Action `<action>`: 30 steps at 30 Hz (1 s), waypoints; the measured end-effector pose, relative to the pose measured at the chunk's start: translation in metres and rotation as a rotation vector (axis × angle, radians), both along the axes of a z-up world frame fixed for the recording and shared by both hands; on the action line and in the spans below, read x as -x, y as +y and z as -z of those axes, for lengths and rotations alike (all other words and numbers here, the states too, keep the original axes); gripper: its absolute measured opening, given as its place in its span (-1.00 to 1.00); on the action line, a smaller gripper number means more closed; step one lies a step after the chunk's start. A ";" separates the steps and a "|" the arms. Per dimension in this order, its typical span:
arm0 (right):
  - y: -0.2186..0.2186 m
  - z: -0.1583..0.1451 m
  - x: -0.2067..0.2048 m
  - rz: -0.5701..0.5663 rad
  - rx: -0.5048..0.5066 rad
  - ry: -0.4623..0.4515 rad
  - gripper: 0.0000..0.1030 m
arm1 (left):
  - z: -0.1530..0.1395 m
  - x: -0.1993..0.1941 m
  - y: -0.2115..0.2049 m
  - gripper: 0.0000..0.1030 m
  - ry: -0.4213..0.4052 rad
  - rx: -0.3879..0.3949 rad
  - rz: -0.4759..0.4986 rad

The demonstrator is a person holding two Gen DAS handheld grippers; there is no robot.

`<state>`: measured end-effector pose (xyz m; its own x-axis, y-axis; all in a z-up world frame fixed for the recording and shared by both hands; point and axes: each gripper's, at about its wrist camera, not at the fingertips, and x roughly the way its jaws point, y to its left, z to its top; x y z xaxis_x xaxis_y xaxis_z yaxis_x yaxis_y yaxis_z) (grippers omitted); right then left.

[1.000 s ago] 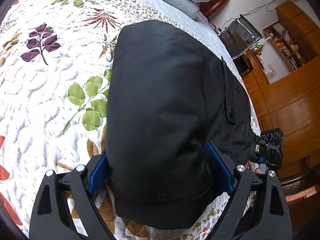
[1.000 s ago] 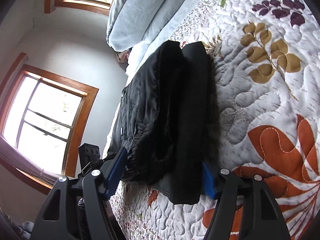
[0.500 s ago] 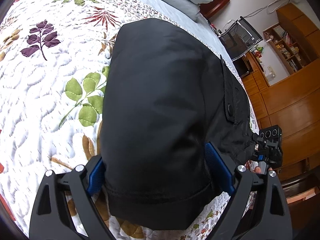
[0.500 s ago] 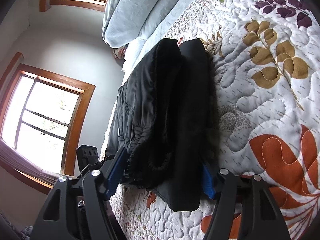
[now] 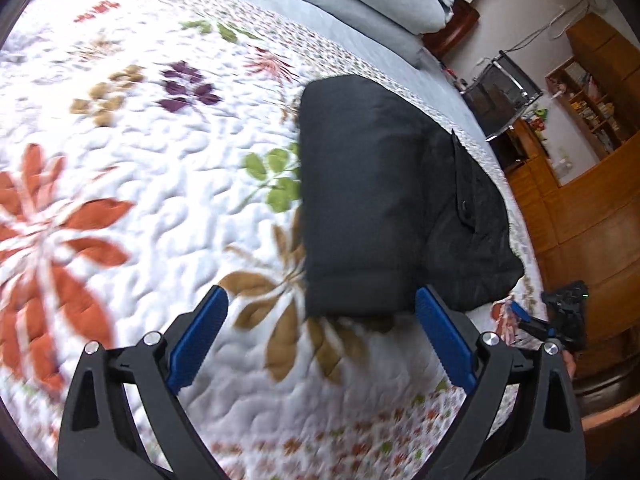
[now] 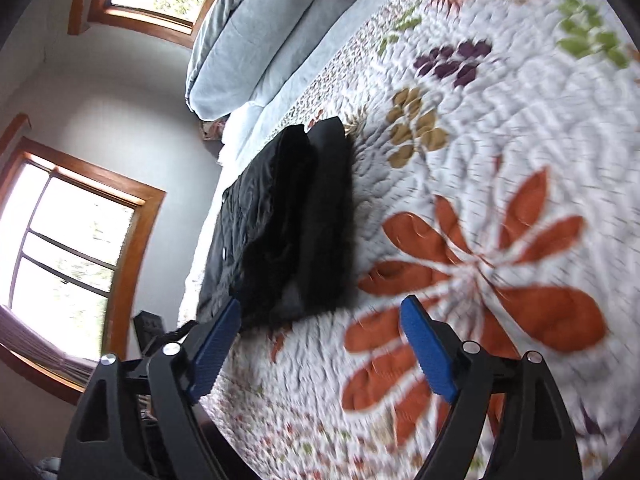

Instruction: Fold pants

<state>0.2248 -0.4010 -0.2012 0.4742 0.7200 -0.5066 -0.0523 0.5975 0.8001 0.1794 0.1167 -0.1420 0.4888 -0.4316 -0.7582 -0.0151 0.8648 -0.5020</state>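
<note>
The black pants [image 5: 360,216] are seen folded into a compact bundle lying on the bed, on a white quilt [image 5: 140,208] printed with orange, purple, green and brown leaves, close to the quilt's edge on the side toward the wooden cabinets [image 5: 592,216]. A pocket flap with a button is shown on the bundle's side in the left wrist view. In the right wrist view the same bundle [image 6: 296,232] is seen from its other end, with the layers stacked and the near end thick and rounded. The left claw [image 5: 318,332] is held wide open, its jaws just having been opening; nothing is gripped, and only quilt is seen between the blue pads [image 5: 198,336], with the bundle's near hem just past the tips, toward the right pad. The right claw [image 6: 320,338] is also spread wide, its jaws just having been opening, and nothing is clamped; the left blue pad [image 6: 216,352] is placed just beside the near corner of the pants, whether touching cannot be told, and the other pad is set over bare quilt. The right claw is also glimpsed small at the far right edge of the left view [image 5: 560,316], beyond the bed edge. Grey pillows [image 6: 248,32] are piled at the head of the bed. Two wood-framed windows [image 6: 76,248] are visible in the right view. Both views are blurred toward the edges.
</note>
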 end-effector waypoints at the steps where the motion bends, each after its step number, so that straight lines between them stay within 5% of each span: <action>1: 0.001 -0.005 0.007 0.002 0.016 -0.010 0.63 | -0.003 0.004 0.002 0.83 -0.006 -0.013 -0.008; 10: 0.042 -0.056 0.050 0.013 0.191 -0.106 0.65 | -0.050 0.062 -0.009 0.83 -0.118 -0.106 -0.040; 15: 0.057 -0.081 0.073 0.016 0.238 -0.153 0.91 | -0.076 0.086 -0.025 0.84 -0.161 -0.150 -0.039; 22: 0.077 -0.101 0.104 0.011 0.285 -0.134 0.93 | -0.117 0.127 -0.054 0.93 -0.214 -0.268 -0.019; 30: 0.116 -0.126 0.132 0.040 0.565 -0.142 0.93 | -0.156 0.164 -0.092 0.94 -0.261 -0.341 0.057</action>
